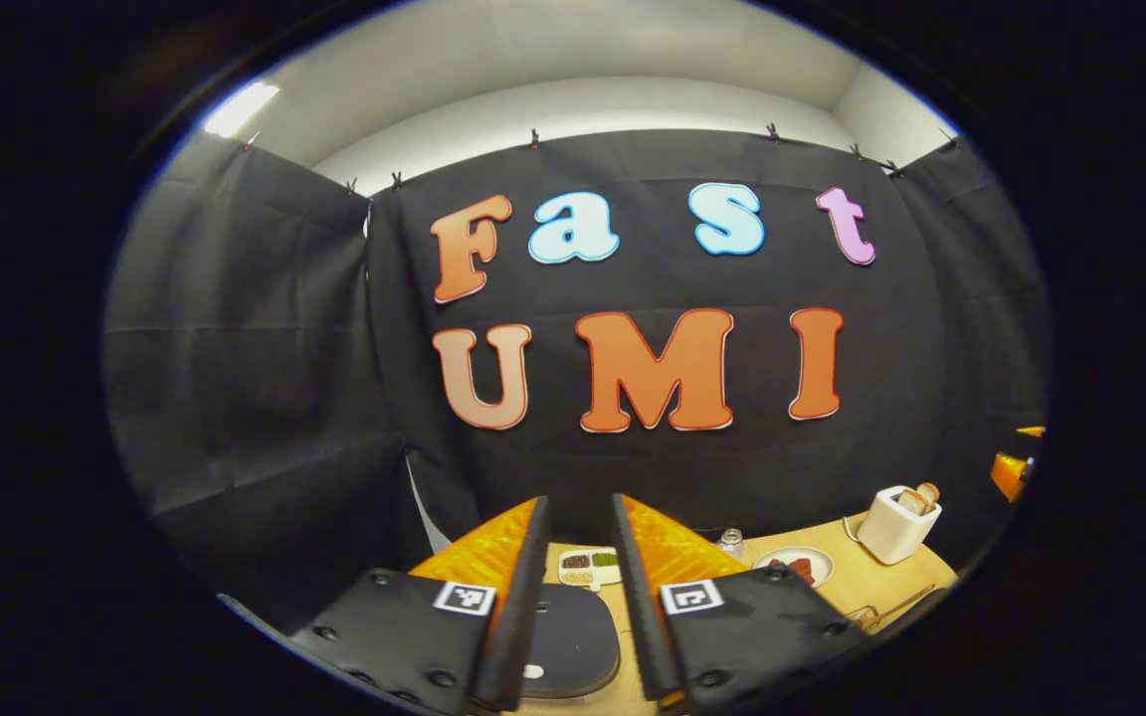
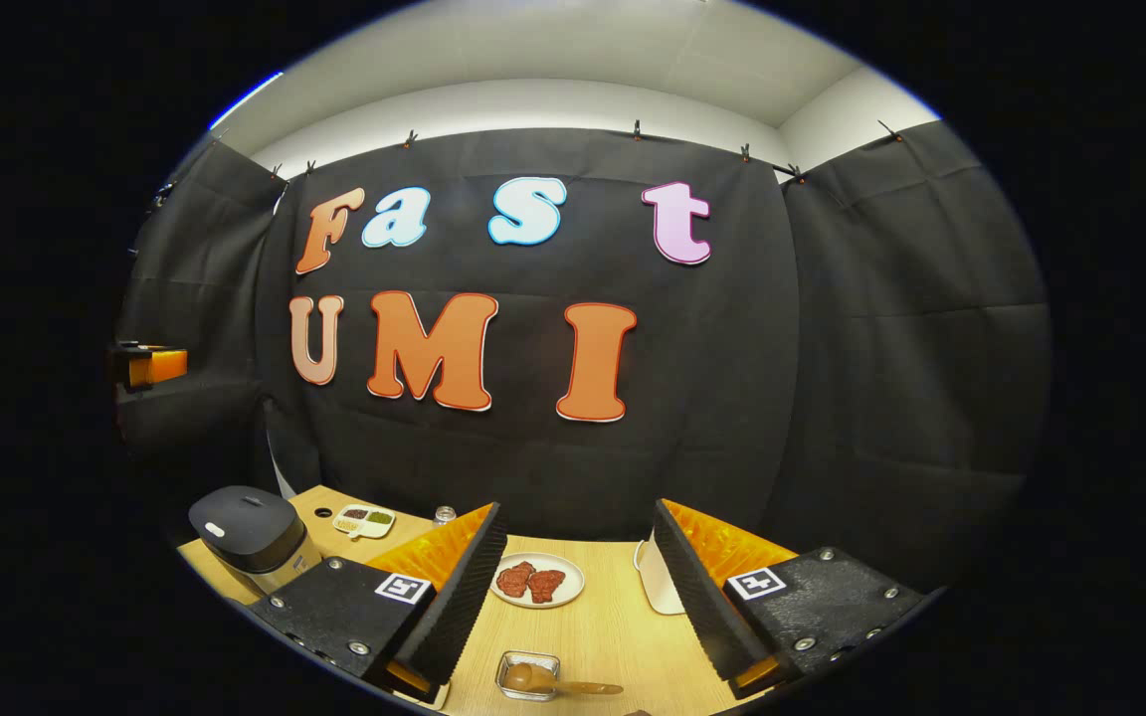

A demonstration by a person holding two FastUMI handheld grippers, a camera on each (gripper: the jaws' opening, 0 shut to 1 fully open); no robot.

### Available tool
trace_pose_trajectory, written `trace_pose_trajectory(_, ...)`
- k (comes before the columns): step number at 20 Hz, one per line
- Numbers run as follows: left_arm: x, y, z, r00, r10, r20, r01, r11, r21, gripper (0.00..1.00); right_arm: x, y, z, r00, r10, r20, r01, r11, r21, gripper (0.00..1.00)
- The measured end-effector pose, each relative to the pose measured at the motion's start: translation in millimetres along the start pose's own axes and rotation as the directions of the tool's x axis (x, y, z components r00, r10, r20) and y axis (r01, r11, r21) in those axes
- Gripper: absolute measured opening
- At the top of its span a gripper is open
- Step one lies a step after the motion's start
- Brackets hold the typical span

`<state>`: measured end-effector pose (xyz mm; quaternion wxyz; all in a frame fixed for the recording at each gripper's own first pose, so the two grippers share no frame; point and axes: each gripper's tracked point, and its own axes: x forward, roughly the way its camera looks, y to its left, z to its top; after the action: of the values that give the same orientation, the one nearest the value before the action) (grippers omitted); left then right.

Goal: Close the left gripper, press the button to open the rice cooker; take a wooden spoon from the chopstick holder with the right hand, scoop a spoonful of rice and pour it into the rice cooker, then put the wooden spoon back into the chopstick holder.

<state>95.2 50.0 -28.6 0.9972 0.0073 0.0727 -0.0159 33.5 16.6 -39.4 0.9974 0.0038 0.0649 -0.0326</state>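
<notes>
Item one, my left gripper (image 1: 578, 527): jaws spread a moderate gap, nothing between them, so the closing the task asks for is not yet done. Item two, the rice cooker (image 1: 568, 641): it sits directly below and between these jaws, its dark rounded lid seen through the gap, lid down; a small pale spot near the lid's front edge may be the button, though I cannot be sure. In the right gripper view the rice cooker (image 2: 247, 532) lies well off to the left of the jaws, dark lid over a metallic body, closed. I judge the left hand far nearer to it, and the press calls for a straight drop once the fingers meet. Item three, my right gripper (image 2: 578, 557): jaws wide apart, holding nothing. Item four, the wooden spoon (image 2: 558, 683): just below the gap between the right jaws, bowl resting at a small clear container (image 2: 528, 674), handle running out to the right, long axis across the jaws. I cannot make out a chopstick holder. Sundries beyond the jaws: a plate (image 2: 537, 581) with reddish pieces between the right jaws, a divided dish (image 2: 364, 520) of grains, a small jar (image 2: 445, 514), and a toaster (image 1: 897, 524) with bread, all on the wooden table (image 2: 613, 626)
</notes>
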Motion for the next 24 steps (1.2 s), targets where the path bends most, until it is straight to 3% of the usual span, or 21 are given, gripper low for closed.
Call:
trace_pose_trajectory(2,10.8,2.7,-16.1,0.997,-0.011,-0.071,0.011,1.000,0.002,0.14,-2.3,-2.9,-6.1,1.000,-0.008,-0.013,0.008,1.000,-0.001,0.93)
trace_pose_trajectory(3,15.2,2.9,-30.7,0.992,-0.026,-0.126,0.026,1.000,0.004,0.05,-3.6,-5.0,-8.8,1.000,-0.013,-0.018,0.013,1.000,0.001,0.93)
trace_pose_trajectory(5,26.2,8.9,-60.2,0.972,-0.024,-0.232,0.017,0.999,-0.035,0.08,-5.0,-9.1,-12.1,0.999,-0.024,-0.025,0.024,1.000,0.005,0.93)
trace_pose_trajectory(7,33.8,10.4,-89.3,0.926,-0.048,-0.374,0.015,0.996,-0.090,0.00,-7.2,-14.5,-18.3,0.999,-0.041,-0.034,0.041,0.999,0.008,0.93)
trace_pose_trajectory(8,39.3,17.1,-106.4,0.900,-0.043,-0.433,0.000,0.995,-0.097,0.05,-8.2,-17.5,-21.1,0.998,-0.049,-0.040,0.049,0.999,0.010,0.97)
trace_pose_trajectory(9,40.3,22.5,-121.0,0.869,-0.036,-0.493,-0.012,0.995,-0.095,0.04,-9.7,-20.4,-25.0,0.997,-0.056,-0.048,0.056,0.998,0.013,0.93)
trace_pose_trajectory(13,40.1,34.8,-173.4,0.729,-0.036,-0.683,-0.033,0.996,-0.088,0.05,-14.1,-29.8,-41.8,0.993,-0.082,-0.084,0.085,0.996,0.029,0.93)
trace_pose_trajectory(16,39.5,28.2,-211.2,0.629,-0.079,-0.773,-0.070,0.985,-0.158,0.00,-16.5,-33.8,-54.5,0.988,-0.097,-0.118,0.102,0.994,0.032,0.93)
trace_pose_trajectory(18,38.3,26.9,-232.4,0.567,-0.109,-0.816,-0.095,0.976,-0.196,0.05,-16.1,-34.6,-60.2,0.986,-0.104,-0.132,0.109,0.993,0.034,0.93)
trace_pose_trajectory(19,37.7,27.7,-241.2,0.544,-0.118,-0.831,-0.104,0.973,-0.206,0.01,-16.3,-34.3,-63.0,0.985,-0.106,-0.139,0.112,0.993,0.035,0.93)
trace_pose_trajectory(20,37.6,30.9,-249.0,0.526,-0.121,-0.842,-0.111,0.972,-0.209,0.05,-15.3,-32.4,-65.5,0.984,-0.106,-0.146,0.112,0.993,0.037,0.93)
trace_pose_trajectory(23,36.1,33.7,-267.4,0.470,-0.141,-0.871,-0.145,0.961,-0.234,0.01,-13.9,-24.8,-73.9,0.982,-0.095,-0.166,0.103,0.994,0.041,0.93)
trace_pose_trajectory(24,33.3,30.8,-273.5,0.449,-0.159,-0.879,-0.148,0.957,-0.249,0.05,-13.9,-23.3,-77.1,0.980,-0.091,-0.175,0.099,0.994,0.038,0.93)
